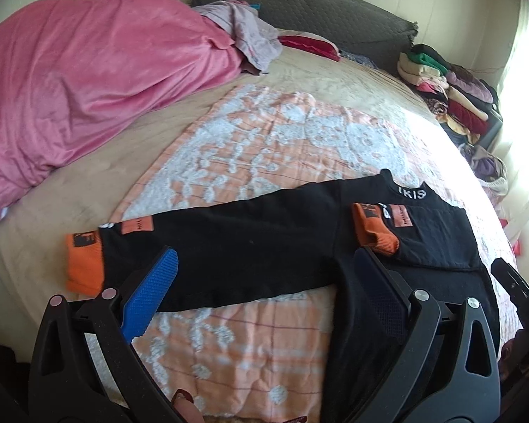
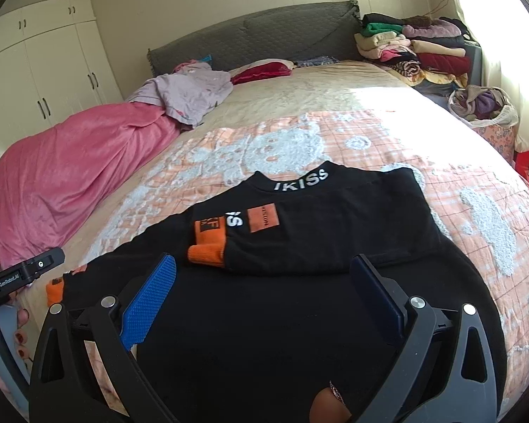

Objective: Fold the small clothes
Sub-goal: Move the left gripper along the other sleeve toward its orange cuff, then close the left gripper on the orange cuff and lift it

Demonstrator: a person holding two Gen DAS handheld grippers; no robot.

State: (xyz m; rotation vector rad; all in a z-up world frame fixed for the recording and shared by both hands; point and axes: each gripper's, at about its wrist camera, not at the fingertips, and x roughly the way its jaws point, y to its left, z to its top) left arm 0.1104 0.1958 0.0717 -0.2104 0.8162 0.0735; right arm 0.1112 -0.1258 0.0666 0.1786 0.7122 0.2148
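A small black long-sleeved top [image 1: 250, 246] with orange cuffs lies flat on the orange and white blanket [image 1: 264, 148]. One sleeve is folded across the body, its orange cuff [image 2: 208, 246] near the chest. The other sleeve stretches out left, ending in an orange cuff [image 1: 84, 264]. The top also shows in the right wrist view [image 2: 299, 282], with its white-lettered collar [image 2: 303, 179] at the far side. My left gripper [image 1: 264, 268] is open and empty above the outstretched sleeve. My right gripper [image 2: 264, 275] is open and empty above the top's body.
A pink duvet [image 1: 70, 88] is heaped on the bed's left. A lilac garment [image 2: 190, 91] and a red cushion [image 2: 261, 70] lie by the grey headboard [image 2: 264, 31]. Stacked folded clothes [image 2: 412, 49] and a bag of clothes [image 2: 483, 105] stand at the right. White wardrobes [image 2: 42, 70] line the left wall.
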